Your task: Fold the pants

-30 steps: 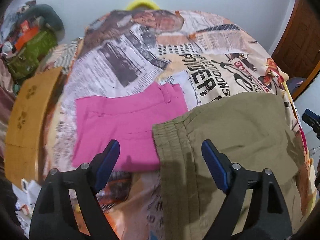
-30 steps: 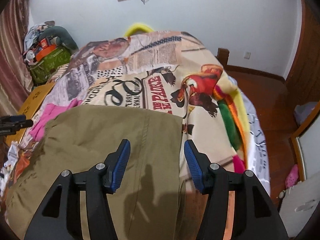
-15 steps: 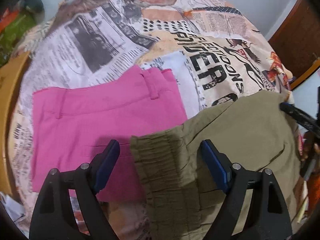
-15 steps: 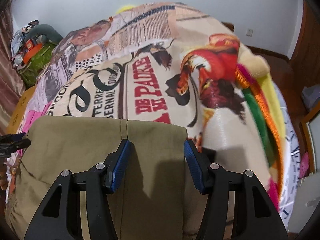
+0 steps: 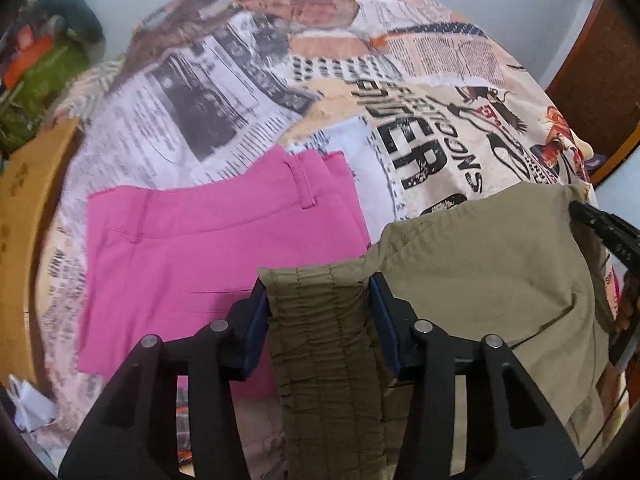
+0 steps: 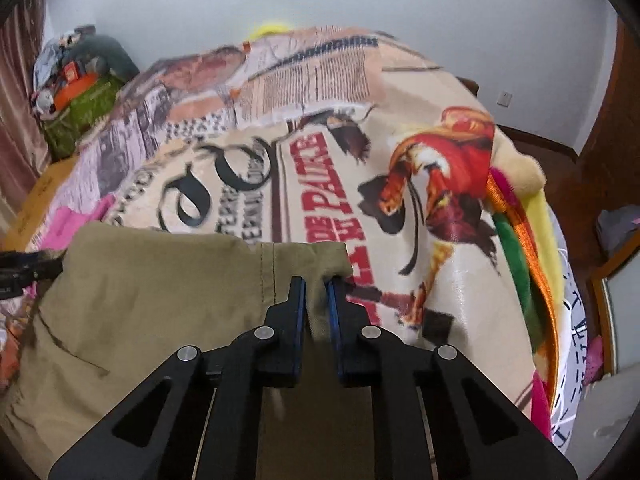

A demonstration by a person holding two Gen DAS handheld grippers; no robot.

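Khaki pants lie on the printed bedspread, their gathered elastic waistband toward me. My left gripper is closing its jaws, and the bunched waistband fills the gap and touches both pads. In the right wrist view, my right gripper is closing too, its jaws nearly together with the far right corner of the khaki pants pinched between them. Each gripper shows at the edge of the other's view: the right gripper and the left gripper. Folded pink pants lie to the left, partly under the khaki waistband.
A wooden board runs along the bed's left side. A pile of bags sits at the far left corner. A striped blanket edge hangs off the bed's right side, with a wooden floor and door beyond.
Both grippers came down onto the khaki pants and closed from wide open. The left now has the waistband bunched between its pads; the right pinches the corner.
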